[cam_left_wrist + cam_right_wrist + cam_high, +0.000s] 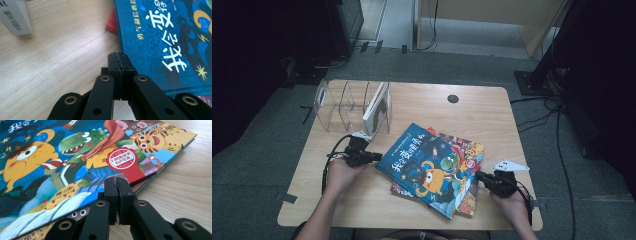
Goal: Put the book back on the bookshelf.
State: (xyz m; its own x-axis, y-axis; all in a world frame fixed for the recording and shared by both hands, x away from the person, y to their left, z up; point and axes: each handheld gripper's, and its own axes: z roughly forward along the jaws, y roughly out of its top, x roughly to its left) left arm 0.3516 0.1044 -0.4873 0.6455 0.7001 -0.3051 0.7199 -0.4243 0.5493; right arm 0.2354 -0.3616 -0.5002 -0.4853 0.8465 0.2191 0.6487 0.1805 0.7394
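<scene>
A blue picture book [427,167] with cartoon monsters lies aslant on a second book [469,150] whose cover shows orange tigers, near the front middle of the table. My left gripper [378,157] rests at the blue book's left edge, jaws pressed together with nothing between them [117,58]; the blue cover [162,37] lies just to its right. My right gripper [478,175] sits at the stack's right front edge, shut and empty [116,181], its tips over the blue book's [50,157] lower edge, with the tiger book [160,137] beyond.
A clear acrylic rack [342,105] with dividers stands at the back left of the wooden table [462,110], holding a white book [377,107] upright in its right slot. A round cable hole [453,98] sits at the back. Bare wood [50,62] lies left of the books.
</scene>
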